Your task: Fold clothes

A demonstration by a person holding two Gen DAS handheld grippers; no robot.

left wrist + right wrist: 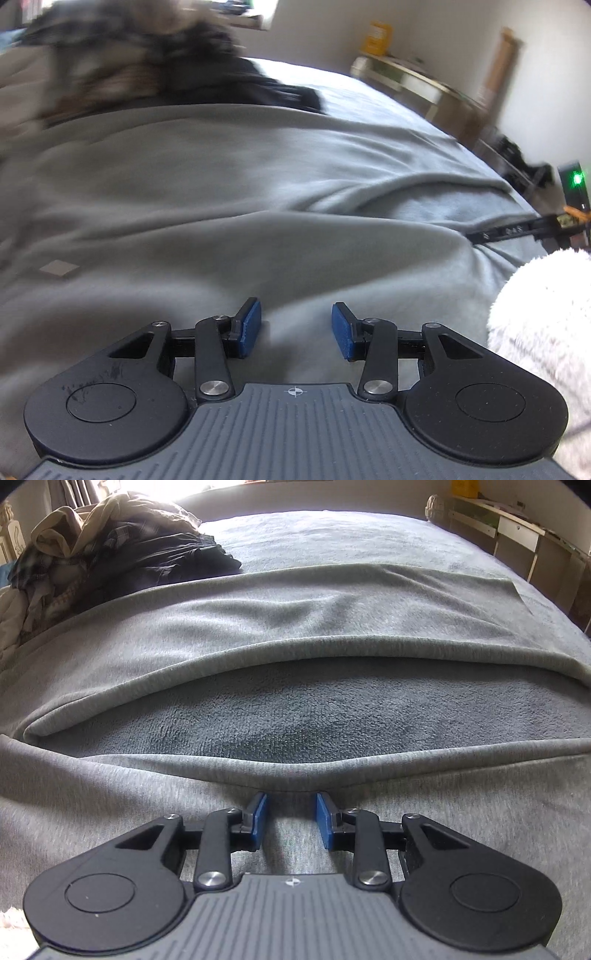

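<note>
Both claws low over grey garment [110,812]: left claw [296,329], right claw [290,820] agape, empty.

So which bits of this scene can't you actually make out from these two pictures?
- Clothes pile: motion-blurred in the left wrist view, single items unreadable.
- Grey garment: its type unclear; both views crop it.
- Right gripper: only a black bar at the left view's edge.
- Fluffy white sleeve: cut off by the frame.
</note>
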